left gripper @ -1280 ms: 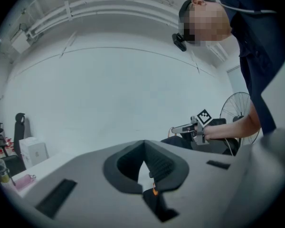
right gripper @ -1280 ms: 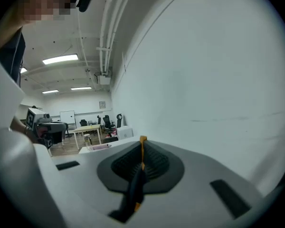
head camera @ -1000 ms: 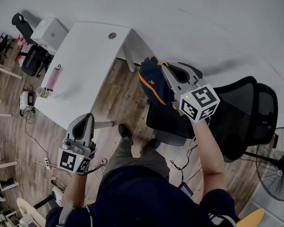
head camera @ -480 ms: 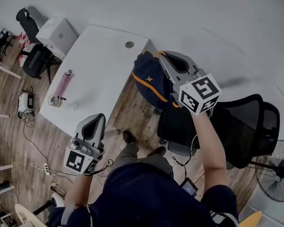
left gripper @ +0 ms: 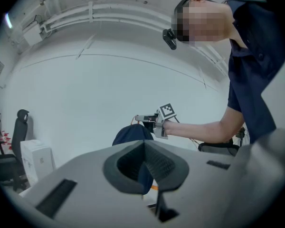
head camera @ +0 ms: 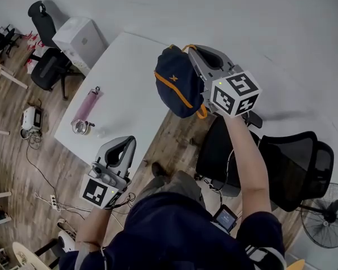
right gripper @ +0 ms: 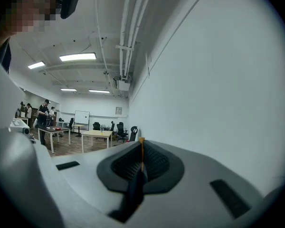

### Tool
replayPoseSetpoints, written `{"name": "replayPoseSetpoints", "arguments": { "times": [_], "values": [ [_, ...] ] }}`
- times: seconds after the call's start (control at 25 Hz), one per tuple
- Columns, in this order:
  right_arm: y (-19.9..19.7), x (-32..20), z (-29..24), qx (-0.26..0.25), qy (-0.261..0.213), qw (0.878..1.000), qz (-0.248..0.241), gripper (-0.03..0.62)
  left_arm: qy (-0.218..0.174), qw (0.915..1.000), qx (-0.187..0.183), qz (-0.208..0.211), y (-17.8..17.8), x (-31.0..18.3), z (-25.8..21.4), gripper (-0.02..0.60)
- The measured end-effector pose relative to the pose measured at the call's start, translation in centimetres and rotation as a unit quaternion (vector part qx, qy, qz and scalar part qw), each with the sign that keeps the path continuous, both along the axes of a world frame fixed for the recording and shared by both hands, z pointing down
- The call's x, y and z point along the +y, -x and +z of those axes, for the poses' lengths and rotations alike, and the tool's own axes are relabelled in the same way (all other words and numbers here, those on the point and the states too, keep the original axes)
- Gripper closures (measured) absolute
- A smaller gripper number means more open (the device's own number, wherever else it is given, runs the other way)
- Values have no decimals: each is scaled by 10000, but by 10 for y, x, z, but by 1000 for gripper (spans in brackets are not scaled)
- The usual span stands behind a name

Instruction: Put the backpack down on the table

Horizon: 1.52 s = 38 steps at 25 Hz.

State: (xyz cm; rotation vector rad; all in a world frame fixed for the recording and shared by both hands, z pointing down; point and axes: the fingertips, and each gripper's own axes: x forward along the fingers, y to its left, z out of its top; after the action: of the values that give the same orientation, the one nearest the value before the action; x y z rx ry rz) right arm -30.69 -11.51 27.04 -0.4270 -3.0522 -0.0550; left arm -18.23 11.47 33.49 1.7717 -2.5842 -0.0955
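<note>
A navy backpack (head camera: 176, 83) with orange trim hangs in the air over the right edge of the white table (head camera: 121, 77). My right gripper (head camera: 191, 49) is shut on its orange top handle (right gripper: 142, 148), a thin strip pinched between the pads. In the left gripper view the backpack (left gripper: 129, 134) hangs below the right gripper (left gripper: 138, 118), the arm stretched out level. My left gripper (head camera: 125, 143) hovers off the table's near edge, shut with nothing in it.
A pink bottle (head camera: 85, 107) lies on the table's left part. A black office chair (head camera: 284, 162) stands right of the table, below my right arm. A white cabinet (head camera: 81, 37) and dark chairs (head camera: 45, 66) stand beyond the table's far end. A fan (head camera: 327, 218) is at bottom right.
The right gripper has carried the backpack up and left, from above the black chair to over the table's edge. The left gripper has shifted toward the table.
</note>
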Motion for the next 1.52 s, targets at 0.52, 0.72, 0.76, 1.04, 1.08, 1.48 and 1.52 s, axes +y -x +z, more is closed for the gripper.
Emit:
{"name": "replayPoseSetpoints", "arguments": {
  "times": [0.52,0.72,0.76,1.04,1.08,1.48,1.52],
  "values": [
    [112,19,9,-373,-154,9981,-455,597,-51,9980,-13,-631,72,-17,-1,580],
    [153,21,24,-292,-143,9966,-762,597,-52,9957,8,-926,105,-39,-7,580],
    [161,19,26,-268,-112,9964,-794,597,-29,9954,-28,-954,110,-43,-5,580],
    [211,13,37,-200,-96,9938,-1085,597,-104,9937,-4,-1114,136,-71,-9,580],
    [219,12,39,-191,-72,9936,-1110,597,-92,9932,11,-1158,140,-72,-8,580],
    [290,0,76,-31,-73,9907,-1357,597,181,9881,193,-1512,169,-76,13,580],
    [295,-1,80,-19,-84,9904,-1383,597,208,9877,206,-1536,171,-76,14,580]
  ]
}}
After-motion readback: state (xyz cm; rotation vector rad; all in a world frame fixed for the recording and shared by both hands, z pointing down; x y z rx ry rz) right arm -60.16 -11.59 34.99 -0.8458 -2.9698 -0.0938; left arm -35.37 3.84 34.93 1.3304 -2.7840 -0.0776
